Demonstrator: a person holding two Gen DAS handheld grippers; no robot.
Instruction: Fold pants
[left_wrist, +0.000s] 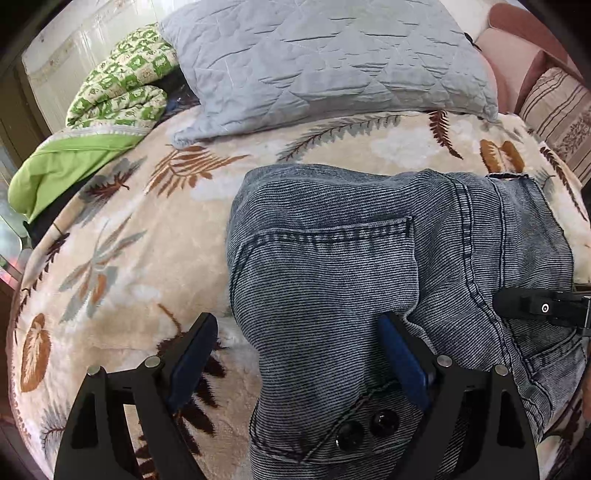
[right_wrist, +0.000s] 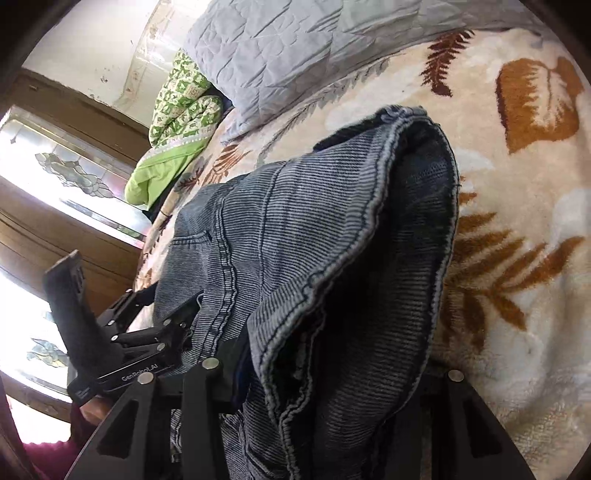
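Pants (left_wrist: 332, 266) are lying bunched on the bed's leaf-print blanket (left_wrist: 122, 258), waistband end nearest you, with the two dark buttons (left_wrist: 364, 428) sitting between the blue pads of your left claw (left_wrist: 295, 354). You are holding that claw spread wide over the denim, gripping nothing; this placement probably serves to steady or reach for the waistband. In the right wrist view, your right claw (right_wrist: 325, 373) is largely buried under a lifted fold of the pants (right_wrist: 351, 240), so whether its jaws are closed on the cloth cannot be told, though the raised hem edge suggests you are carrying it. Only the left view is showing the back pocket and the flat spread of the garment; only the right view is showing the dark open inside of the leg and the window (right_wrist: 55, 166) beyond. Farther back, a grey quilted pillow (left_wrist: 325, 62) and a green patterned quilt (left_wrist: 122, 92) are resting on the bed.
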